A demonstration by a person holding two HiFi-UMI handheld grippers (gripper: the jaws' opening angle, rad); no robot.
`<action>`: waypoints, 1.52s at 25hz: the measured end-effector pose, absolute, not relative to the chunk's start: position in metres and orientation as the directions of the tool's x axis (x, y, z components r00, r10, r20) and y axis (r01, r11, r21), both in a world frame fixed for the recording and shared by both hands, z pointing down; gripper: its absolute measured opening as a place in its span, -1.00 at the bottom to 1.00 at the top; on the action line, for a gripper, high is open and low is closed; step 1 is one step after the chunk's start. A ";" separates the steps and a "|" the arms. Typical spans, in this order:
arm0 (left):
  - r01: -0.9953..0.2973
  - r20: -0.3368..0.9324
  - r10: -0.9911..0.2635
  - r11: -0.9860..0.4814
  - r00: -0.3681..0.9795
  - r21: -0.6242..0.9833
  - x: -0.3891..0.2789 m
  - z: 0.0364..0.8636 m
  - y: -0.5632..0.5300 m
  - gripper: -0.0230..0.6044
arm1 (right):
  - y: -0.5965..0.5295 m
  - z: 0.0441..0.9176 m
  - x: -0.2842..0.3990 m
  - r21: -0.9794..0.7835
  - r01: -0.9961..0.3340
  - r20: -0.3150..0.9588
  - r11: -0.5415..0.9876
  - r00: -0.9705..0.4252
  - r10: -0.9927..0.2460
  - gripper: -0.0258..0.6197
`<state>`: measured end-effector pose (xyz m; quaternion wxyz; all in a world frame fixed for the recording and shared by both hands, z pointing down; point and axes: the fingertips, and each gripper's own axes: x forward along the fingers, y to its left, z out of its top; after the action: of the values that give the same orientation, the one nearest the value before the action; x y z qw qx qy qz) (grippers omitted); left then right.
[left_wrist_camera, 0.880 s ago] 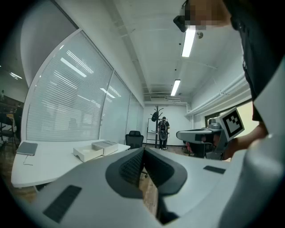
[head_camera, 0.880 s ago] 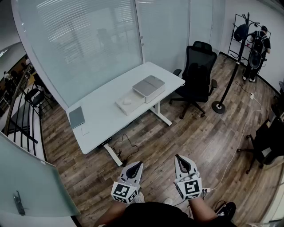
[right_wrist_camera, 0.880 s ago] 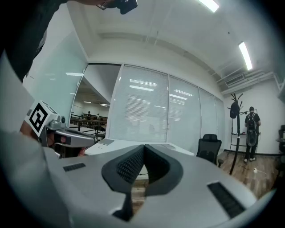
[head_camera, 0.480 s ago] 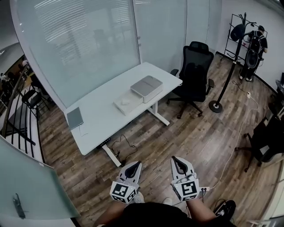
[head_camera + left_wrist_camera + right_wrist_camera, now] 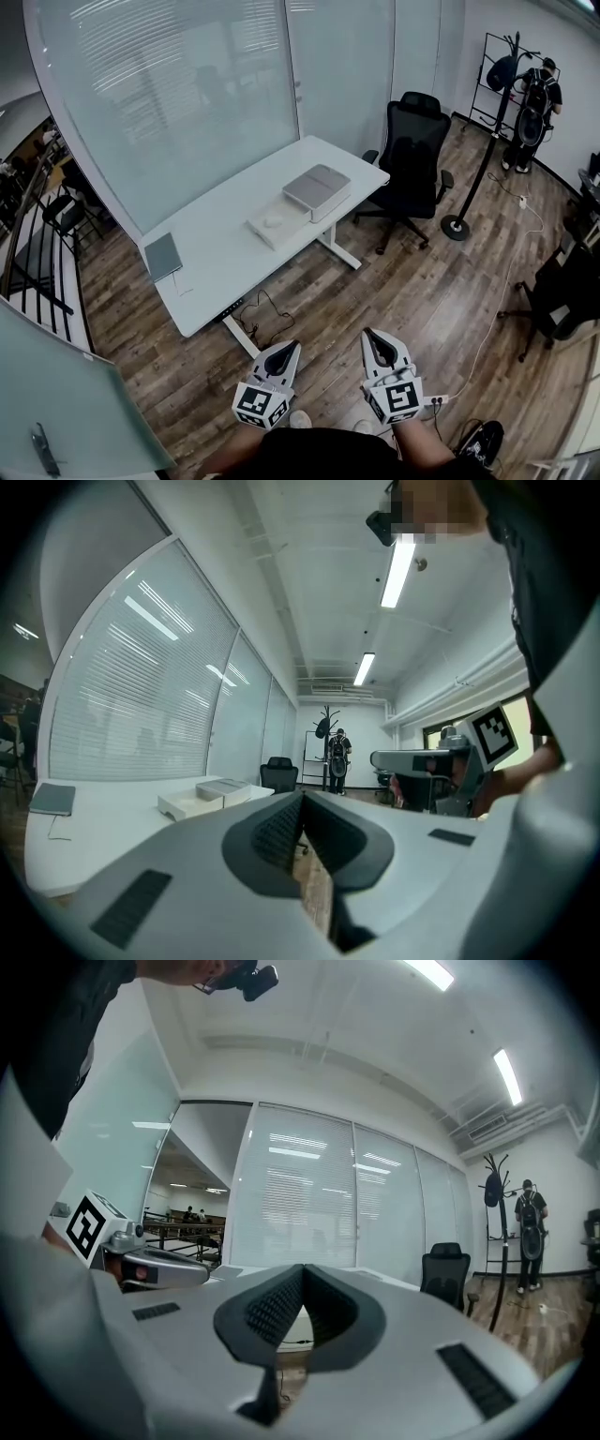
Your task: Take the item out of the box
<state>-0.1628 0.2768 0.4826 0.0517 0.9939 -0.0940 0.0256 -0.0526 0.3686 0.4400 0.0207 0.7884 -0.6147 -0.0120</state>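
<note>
**Head view, standing well back from the work.** I hold the left hand-held gripper (image 5: 281,356) and the right hand-held gripper (image 5: 380,345) level in front of me, over the wooden floor (image 5: 375,281). Each has its jaws pressed together with nothing between the pads.

The box (image 5: 317,190) has a flat grey top and sits near the far end of the white tabletop (image 5: 216,253). It touches a shallow white tray (image 5: 265,232), which looks like its open half. A small pale rounded item (image 5: 273,222) lies in that tray, too small from here to identify. An office chair (image 5: 412,159) stands just beyond the tabletop's end.

**Handling, as I judge it.**
- The item looks small, light and rigid. Its smooth curved shell could squirt out from between flat pads.
- I would open one pair of jaws fully and come down over the item's narrower width.
- I would close gently on its two long flanks, low enough to get under the widest part of the curve.
- The tray seems light as well and may lift with the item, so I would press the other closed tip on its rim to hold it down.
- The grey top looks stiff, and I can leave it alone.
</note>
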 end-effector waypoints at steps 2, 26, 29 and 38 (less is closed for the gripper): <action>-0.182 0.058 -0.176 -0.978 0.983 0.101 -0.169 0.484 0.267 -0.89 | 0.359 0.439 -0.060 0.053 -0.968 0.001 -0.246 0.247 -0.969 -0.90; -0.142 0.077 -0.135 -0.984 0.988 0.108 -0.133 0.497 0.196 -0.89 | 0.296 0.440 -0.018 0.055 -0.949 -0.011 -0.311 0.311 -0.950 -0.90; -0.157 0.072 -0.150 -0.982 0.986 0.107 -0.114 0.493 0.186 -0.89 | 0.288 0.437 0.006 0.064 -0.947 -0.015 -0.315 0.314 -0.949 -0.90; -0.168 0.051 -0.165 -0.982 0.985 0.082 -0.054 0.475 0.161 -0.89 | 0.259 0.432 0.065 0.062 -0.962 -0.017 -0.267 0.266 -0.964 -0.90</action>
<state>-0.0538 0.1612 0.4746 0.0431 0.9953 -0.0837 0.0222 0.0649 0.2589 0.4322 0.0197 0.7955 -0.6051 -0.0255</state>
